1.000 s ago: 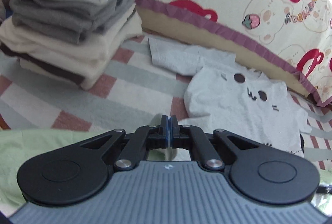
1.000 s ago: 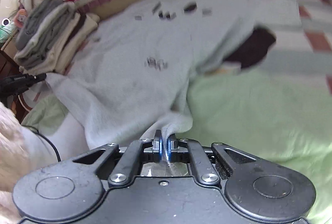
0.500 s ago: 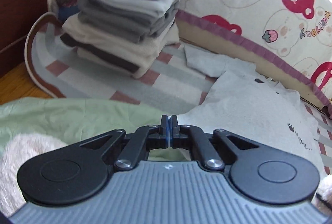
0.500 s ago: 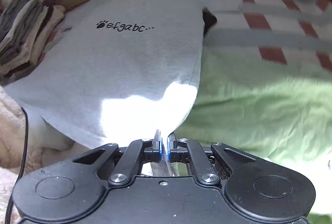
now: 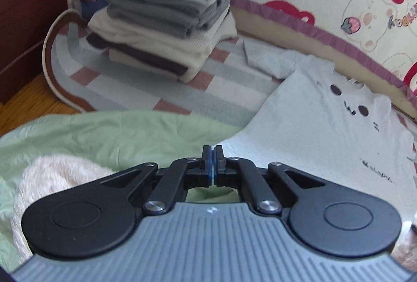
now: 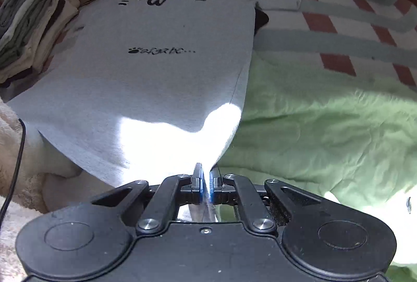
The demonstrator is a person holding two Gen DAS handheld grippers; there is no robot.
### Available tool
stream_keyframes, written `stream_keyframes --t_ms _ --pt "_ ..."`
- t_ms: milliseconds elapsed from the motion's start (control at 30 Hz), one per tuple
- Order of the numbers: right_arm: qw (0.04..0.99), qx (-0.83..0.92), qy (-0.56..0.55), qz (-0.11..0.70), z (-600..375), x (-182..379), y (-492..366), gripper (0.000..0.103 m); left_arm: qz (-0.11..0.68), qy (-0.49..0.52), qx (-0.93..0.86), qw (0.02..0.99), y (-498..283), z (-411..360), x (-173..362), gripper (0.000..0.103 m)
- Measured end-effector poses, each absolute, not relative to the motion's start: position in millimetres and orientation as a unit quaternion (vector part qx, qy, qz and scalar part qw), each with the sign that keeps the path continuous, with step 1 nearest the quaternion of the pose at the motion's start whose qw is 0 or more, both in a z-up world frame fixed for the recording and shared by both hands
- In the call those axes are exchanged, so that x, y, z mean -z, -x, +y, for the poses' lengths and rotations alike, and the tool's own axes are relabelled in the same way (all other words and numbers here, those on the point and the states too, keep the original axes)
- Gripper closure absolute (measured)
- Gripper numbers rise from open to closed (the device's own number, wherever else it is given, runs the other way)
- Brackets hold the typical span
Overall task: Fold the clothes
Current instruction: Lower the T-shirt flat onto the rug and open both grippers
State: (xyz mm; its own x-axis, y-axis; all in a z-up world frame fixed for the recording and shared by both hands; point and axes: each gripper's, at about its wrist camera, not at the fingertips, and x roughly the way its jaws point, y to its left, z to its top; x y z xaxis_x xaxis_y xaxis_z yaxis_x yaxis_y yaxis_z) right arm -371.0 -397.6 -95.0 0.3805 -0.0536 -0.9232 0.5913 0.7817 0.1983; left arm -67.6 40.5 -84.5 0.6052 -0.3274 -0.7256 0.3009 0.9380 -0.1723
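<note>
- Daylight, bright overall; top-right corner of left view blown out.
- Right view: hard sun patch on shirt [image 6: 161,78] hem, glare w/ no detail, just ahead of the gripper [image 6: 206,177].
- Stack [image 5: 169,8] in left view soft, slightly blurred.
- Fisheye bends edges in both views; dark corners at bottom.

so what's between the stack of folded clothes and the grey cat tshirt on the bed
In the left wrist view, bare striped bedsheet separates the stack of folded clothes from the grey cat T-shirt; only the shirt's sleeve reaches into that stretch.
</note>
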Motion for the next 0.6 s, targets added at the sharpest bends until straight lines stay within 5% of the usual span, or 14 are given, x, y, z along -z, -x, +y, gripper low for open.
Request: stream_keyframes --t_ms 100,133,167,200,267,600 --pt "0.774 0.217 -0.263 0.533 -401.1 101.2 368.7 0.089 0.440 0.000 0.162 0.883 62.5 38.5 89.1 0.099" --pt "0.778 0.228 -0.254 0.527 -401.4 95.2 367.6 0.078 0.444 -0.008 0.155 0.883 61.3 37.2 87.1 0.097" --pt "0.787 0.235 -0.244 0.516 -401.5 86.4 364.6 0.057 0.441 -0.013 0.154 0.884 60.2 35.9 82.8 0.087" --pt "0.796 0.240 -0.234 0.504 -401.5 76.8 361.0 0.051 0.435 -0.010 0.161 0.886 59.0 34.9 76.9 0.069" --pt "0.820 0.233 -0.216 0.476 -398.7 57.7 349.3 0.050 0.425 0.004 0.178 0.887 54.1 30.9 64.1 0.053" --pt "0.889 0.153 -0.154 0.403 -372.5 27.4 235.8 0.050 0.356 -0.008 0.267 0.895 25.6 -44.2 14.4 0.049"
